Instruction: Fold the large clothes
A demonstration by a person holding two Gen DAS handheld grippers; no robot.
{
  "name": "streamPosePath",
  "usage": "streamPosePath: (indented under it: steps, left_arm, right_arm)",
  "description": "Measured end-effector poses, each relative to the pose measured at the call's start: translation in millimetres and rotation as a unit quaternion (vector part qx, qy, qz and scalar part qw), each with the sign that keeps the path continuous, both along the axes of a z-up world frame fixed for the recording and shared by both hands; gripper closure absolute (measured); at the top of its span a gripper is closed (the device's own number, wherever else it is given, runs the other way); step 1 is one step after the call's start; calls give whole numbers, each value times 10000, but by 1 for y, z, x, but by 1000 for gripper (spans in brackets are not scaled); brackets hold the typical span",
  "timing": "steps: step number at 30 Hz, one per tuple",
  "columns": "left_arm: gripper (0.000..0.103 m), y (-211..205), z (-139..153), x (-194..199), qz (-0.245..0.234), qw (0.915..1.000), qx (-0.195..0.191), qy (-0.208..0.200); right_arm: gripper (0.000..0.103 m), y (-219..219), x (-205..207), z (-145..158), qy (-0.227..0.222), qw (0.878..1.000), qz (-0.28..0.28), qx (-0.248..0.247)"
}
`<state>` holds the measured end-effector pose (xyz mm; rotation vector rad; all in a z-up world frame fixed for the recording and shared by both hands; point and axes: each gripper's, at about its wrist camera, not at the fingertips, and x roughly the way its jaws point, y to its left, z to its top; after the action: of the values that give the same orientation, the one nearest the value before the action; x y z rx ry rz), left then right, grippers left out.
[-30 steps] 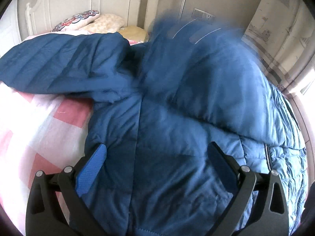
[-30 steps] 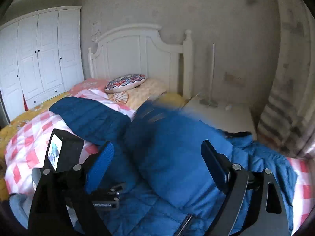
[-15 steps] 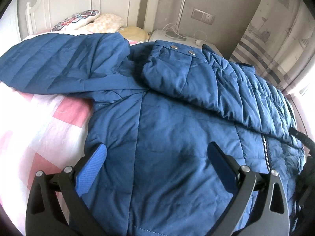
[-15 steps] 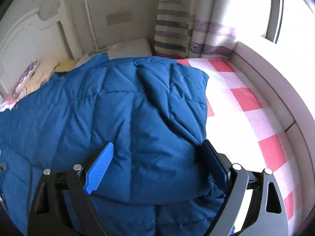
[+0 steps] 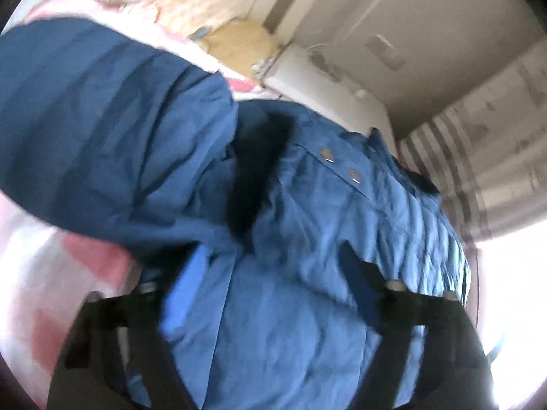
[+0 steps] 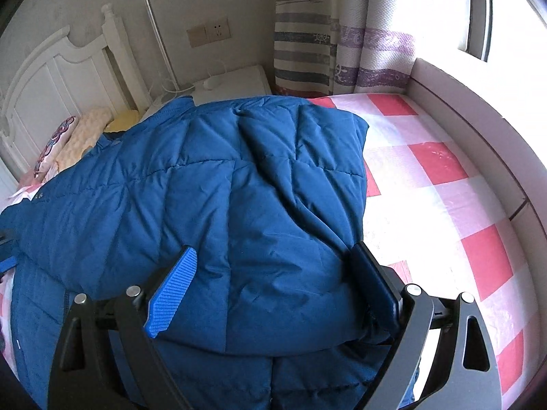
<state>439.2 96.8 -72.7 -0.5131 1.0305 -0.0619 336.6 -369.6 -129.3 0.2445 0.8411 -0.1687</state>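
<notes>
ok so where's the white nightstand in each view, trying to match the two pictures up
Left wrist view: the white nightstand is upper centre, blurred, just beyond the blue jacket's collar end.
Right wrist view: the nightstand is upper centre-left, behind the jacket, between the headboard and the striped curtain.
Shared landmark: the striped curtain, just right of the nightstand in both.

We see the padded jacket [image 6: 212, 198] spread on the bed [image 6: 444, 205], one sleeve [image 6: 301, 225] folded over its body. Pillows [image 6: 82, 133] lie behind it by the headboard [image 6: 51, 78]; nightstand [image 6: 236, 82] beside that, curtain [image 6: 342, 41] right.
</notes>
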Motion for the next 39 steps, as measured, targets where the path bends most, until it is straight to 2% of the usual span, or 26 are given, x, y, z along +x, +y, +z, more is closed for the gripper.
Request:
streamPosePath:
  steps: [2, 4, 5, 6, 10, 12, 14, 15, 16, 17, 19, 20, 21, 22, 23, 25, 26, 28, 30, 31, 33, 36, 39]
  left_arm:
    - [52, 1, -6, 7, 234, 9997, 86, -73]
    - [79, -5, -6, 0, 372, 9988, 236, -195]
    - [86, -7, -3, -8, 396, 9983, 277, -314]
    - [89, -8, 0, -16, 342, 9979, 238, -491]
    - [91, -18, 27, -67, 161, 9916, 461, -1201]
    - [91, -21, 29, -81, 87, 9898, 640, -1270]
    - [84, -26, 17, -78, -37, 9901, 935, -1044]
    - [66, -27, 8, -76, -84, 9886, 1205, -901]
    - [36, -28, -3, -69, -83, 9853, 1538, -734]
    - [29, -27, -9, -66, -88, 9825, 1733, -671]
    - [29, -21, -4, -75, -118, 9793, 1842, -832]
    - [29, -19, 5, -81, 50, 9758, 1949, -992]
    - [26, -18, 17, -88, 295, 9703, 2049, -1254]
    - [16, -17, 34, -98, 507, 9627, 2092, -1641]
    - [11, -20, 47, -105, 529, 9577, 2080, -1917]
    - [6, -37, 66, -107, 278, 9480, 2220, -2265]
    - [5, -48, 68, -102, 46, 9435, 2407, -2275]
    - [4, -75, 55, -76, -557, 9364, 2847, -1974]
    - [4, -91, 29, -55, -853, 9331, 3118, -1577]
    - [5, -97, 10, -39, -1102, 9358, 3117, -1227]
    - [4, -99, -20, -20, -1301, 9413, 2995, -860]
    - [2, -91, -23, -17, -1342, 9499, 2717, -770]
    - [2, -85, -26, -20, -1336, 9520, 2631, -814]
  right_arm:
    - [16, 1, -2, 0, -15, 10000, -1, 37]
    - [16, 1, -2, 0, -27, 10000, -4, 60]
    - [16, 1, -2, 0, -32, 10000, -7, 71]
    - [16, 0, -2, 0, -41, 9999, -8, 94]
    - [16, -4, -2, -1, -83, 9997, -12, 232]
    - [16, -5, -2, -1, -98, 9996, -16, 268]
    - [16, -4, -1, -1, -96, 9996, -15, 269]
    - [16, -4, -1, -1, -96, 9996, -14, 262]
    - [16, -5, -1, -1, -99, 9996, -14, 262]
    - [16, -5, -1, -1, -102, 9996, -17, 256]
    - [16, -4, -1, -1, -107, 9996, -23, 255]
    - [16, -4, -1, -2, -105, 9996, -21, 257]
    - [16, -4, -1, -2, -104, 9996, -21, 258]
    - [16, -4, -1, -1, -105, 9996, -22, 252]
    - [16, -4, -1, -1, -107, 9996, -23, 252]
    - [16, -4, -1, -1, -110, 9996, -23, 250]
    - [16, -4, -1, -1, -110, 9996, -24, 247]
    - [16, -4, -1, -1, -105, 9997, -22, 241]
    - [16, -4, -1, -1, -97, 9997, -22, 210]
    - [16, -4, -1, -1, -91, 9998, -25, 190]
    - [16, -3, -1, -1, -79, 9998, -29, 164]
    - [16, -3, -1, -1, -98, 9998, -39, 159]
    - [16, 0, -3, 0, -155, 9998, -106, 67]
